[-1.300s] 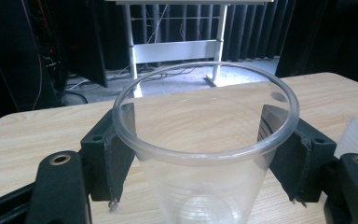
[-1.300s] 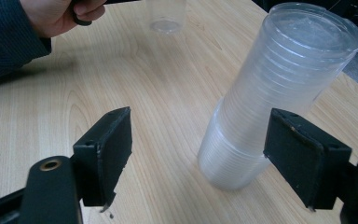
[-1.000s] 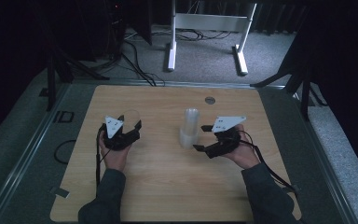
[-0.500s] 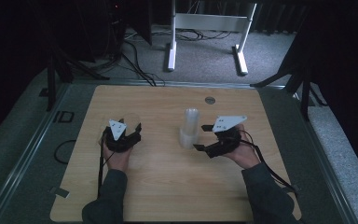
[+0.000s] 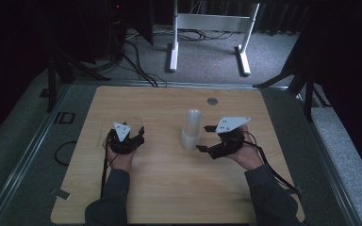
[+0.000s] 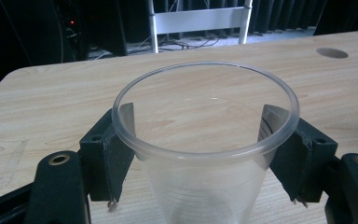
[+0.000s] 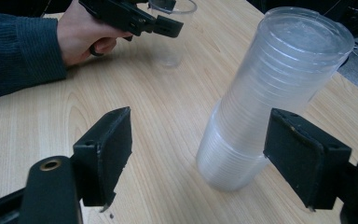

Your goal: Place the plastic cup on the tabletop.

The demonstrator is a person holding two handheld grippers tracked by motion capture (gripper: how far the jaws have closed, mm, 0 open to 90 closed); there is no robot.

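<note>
My left gripper [image 5: 134, 134] is shut on a single clear plastic cup [image 5: 136, 126] at the table's left middle. In the left gripper view its black pads [image 6: 116, 154] press on the cup [image 6: 205, 154] just under the rim. In the right gripper view that cup [image 7: 172, 42] stands upright with its base at the tabletop. A tall stack of clear cups [image 5: 192, 128] stands upright mid-table. My right gripper [image 5: 203, 138] is open around the lower part of the stack [image 7: 270, 93]. One jaw sits close by the stack's side; the other stands well off it.
The wooden table [image 5: 169, 188] has a small round hole [image 5: 212, 100] near its far edge. A white metal stand [image 5: 207, 21] and cables lie on the floor beyond. A cable loop [image 5: 66, 151] hangs off the table's left side.
My left gripper has sunk a little toward the table with the cup in it. The right gripper and the stack have stayed put.
</note>
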